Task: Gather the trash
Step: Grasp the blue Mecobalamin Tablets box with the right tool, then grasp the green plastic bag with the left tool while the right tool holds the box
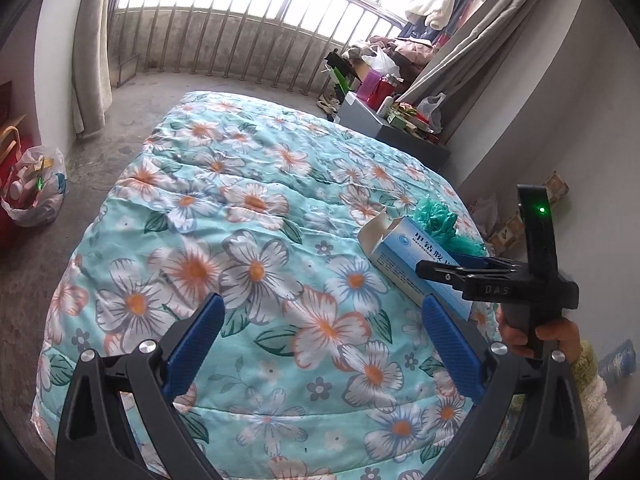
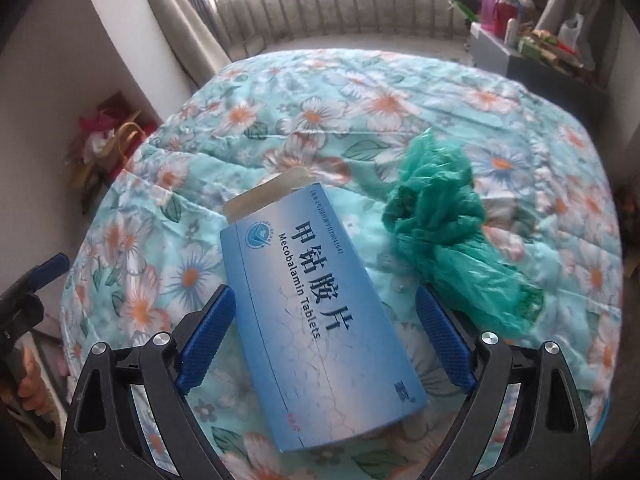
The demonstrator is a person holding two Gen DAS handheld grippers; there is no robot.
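Room: bedroom with a floral quilt on the bed, a barred window beyond, clutter along the walls.
Box: a blue tablet box lies flat on the quilt, directly between the right gripper's blue pads, its open flap at the far end.
Long axis: runs roughly along the fingers, pointing away and slightly left, so the pads face its long sides.
Right gripper: wide, with a gap on each side of the box; not touching it as far as I can tell.
Green bag: crumpled plastic just right of the box and ahead of the right finger, possibly touching the box.
Left gripper: wide, holding nothing, over bare quilt; the box lies ahead and to its right.
Nearer hand: the right, clearly.
Next move, by my judgement: close on the long sides.
Trash bag: on the floor, far left of the left gripper.
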